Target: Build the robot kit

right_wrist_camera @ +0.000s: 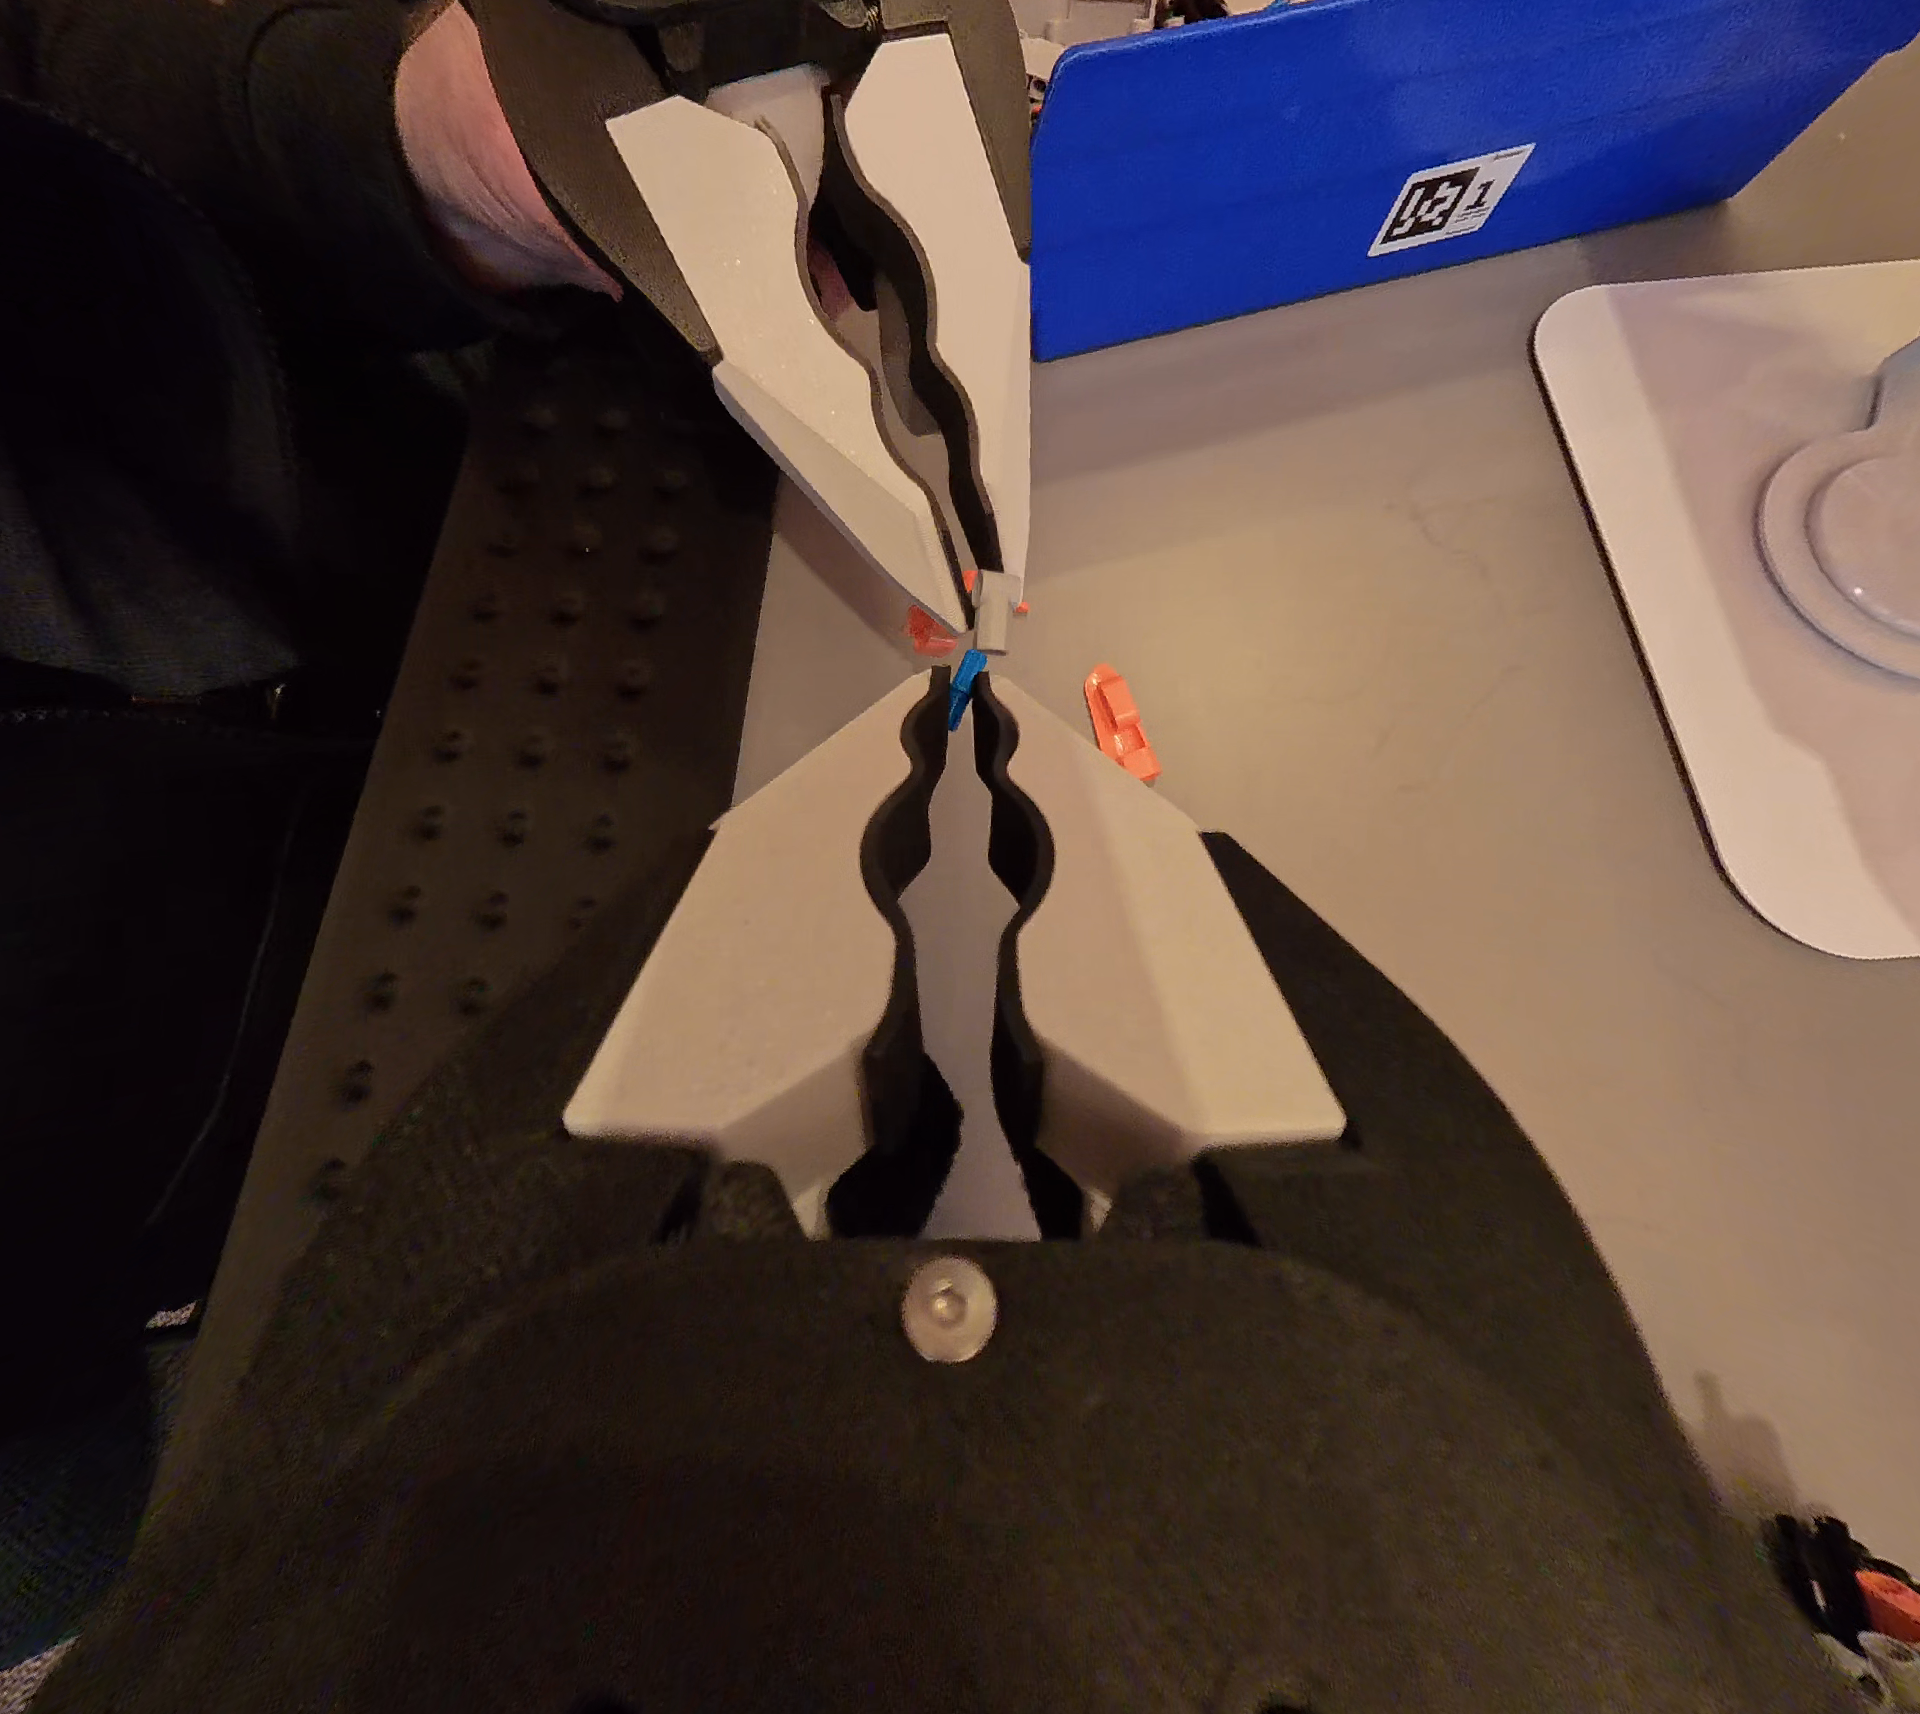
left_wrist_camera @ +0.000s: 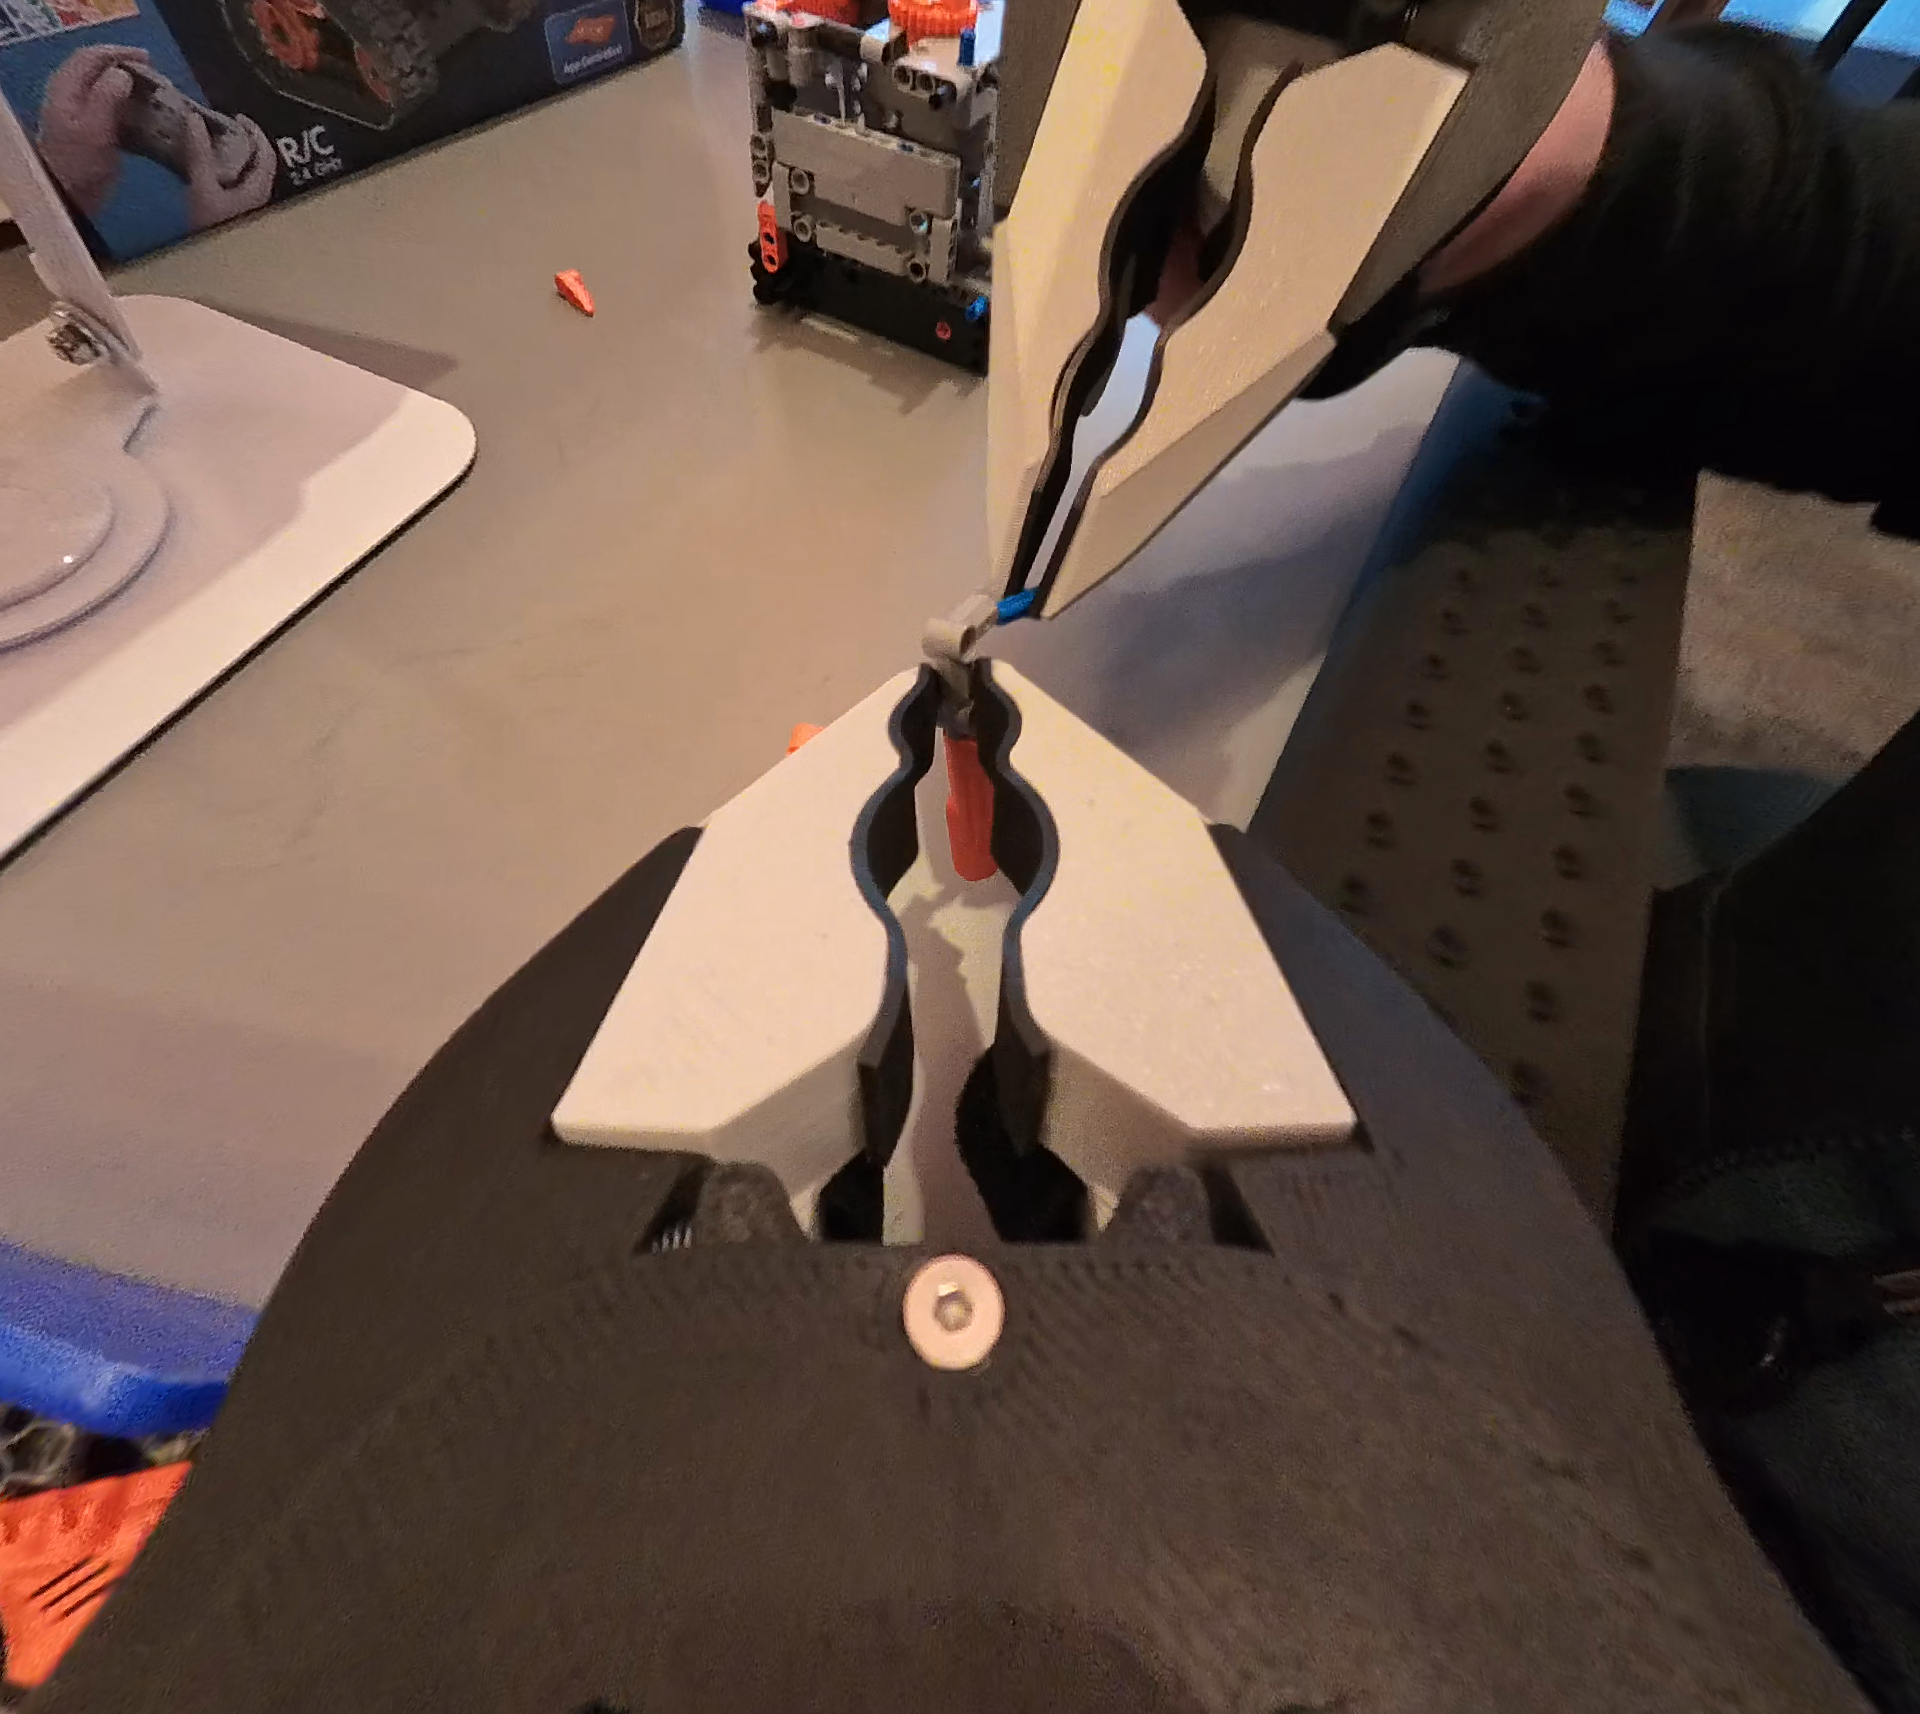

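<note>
My left gripper point(left_wrist_camera: 956, 677) is shut on a small part made of an orange peg point(left_wrist_camera: 968, 807) and a grey connector point(left_wrist_camera: 958, 634) that sticks out past the fingertips. My right gripper point(left_wrist_camera: 1023, 602) comes in from the upper right, shut on a blue pin point(left_wrist_camera: 1015, 605) whose end meets the connector's hole. In the right wrist view my right gripper point(right_wrist_camera: 961, 693) pinches the blue pin point(right_wrist_camera: 966, 685), and the left gripper point(right_wrist_camera: 975, 599) holds the grey connector point(right_wrist_camera: 995, 610) right above it. Both are held above the grey table's point(left_wrist_camera: 623, 521) edge.
A partly built grey, black and orange brick model point(left_wrist_camera: 873, 158) stands behind, beside a printed toy box point(left_wrist_camera: 312, 2). A blue bin point(right_wrist_camera: 1351, 106) holds several loose parts. A white stand base point(right_wrist_camera: 1714, 573) lies nearby. A loose orange piece point(right_wrist_camera: 1120, 722) lies on the table. A black studded mat point(left_wrist_camera: 1475, 781) lies beside the table. Both grippers' tips are close together, under 4 cm apart. My left gripper's tips are some 8 cm from the loose orange piece point(right_wrist_camera: 1120, 722).
</note>
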Tool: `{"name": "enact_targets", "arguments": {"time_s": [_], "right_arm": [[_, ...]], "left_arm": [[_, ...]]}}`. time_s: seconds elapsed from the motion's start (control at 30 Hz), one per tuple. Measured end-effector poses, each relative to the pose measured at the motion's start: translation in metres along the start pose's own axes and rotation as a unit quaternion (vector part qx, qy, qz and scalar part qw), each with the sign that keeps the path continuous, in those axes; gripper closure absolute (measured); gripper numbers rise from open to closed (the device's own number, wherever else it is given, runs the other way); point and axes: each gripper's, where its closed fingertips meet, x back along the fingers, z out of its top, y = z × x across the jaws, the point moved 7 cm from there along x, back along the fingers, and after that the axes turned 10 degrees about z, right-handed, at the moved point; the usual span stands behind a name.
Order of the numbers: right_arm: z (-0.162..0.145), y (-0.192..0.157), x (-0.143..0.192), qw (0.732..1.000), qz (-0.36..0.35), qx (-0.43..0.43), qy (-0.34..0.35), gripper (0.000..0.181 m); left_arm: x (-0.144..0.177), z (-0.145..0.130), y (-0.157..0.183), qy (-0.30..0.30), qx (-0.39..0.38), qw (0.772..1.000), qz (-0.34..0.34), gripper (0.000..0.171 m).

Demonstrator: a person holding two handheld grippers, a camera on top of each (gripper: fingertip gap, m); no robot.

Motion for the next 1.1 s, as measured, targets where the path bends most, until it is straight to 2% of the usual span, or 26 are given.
{"name": "enact_targets", "arguments": {"time_s": [0.43,0.6,0.87,1.1], "right_arm": [[-0.007,-0.004,-0.005,0.999,0.016,0.021,-0.025,0.18],[-0.01,-0.007,-0.01,0.998,0.02,0.042,-0.052,0.18],[-0.015,-0.01,-0.017,0.993,0.015,0.074,-0.091,0.181],[-0.016,-0.009,-0.016,0.993,0.018,0.081,-0.082,0.181]], "left_arm": [[-0.003,-0.003,0.007,-0.041,-0.061,0.997,-0.016,0.167],[-0.006,-0.007,0.011,-0.066,-0.107,0.992,-0.003,0.167],[-0.012,-0.013,0.015,-0.093,-0.127,0.988,-0.005,0.168],[-0.012,-0.013,0.014,-0.089,-0.115,0.989,-0.008,0.168]]}}
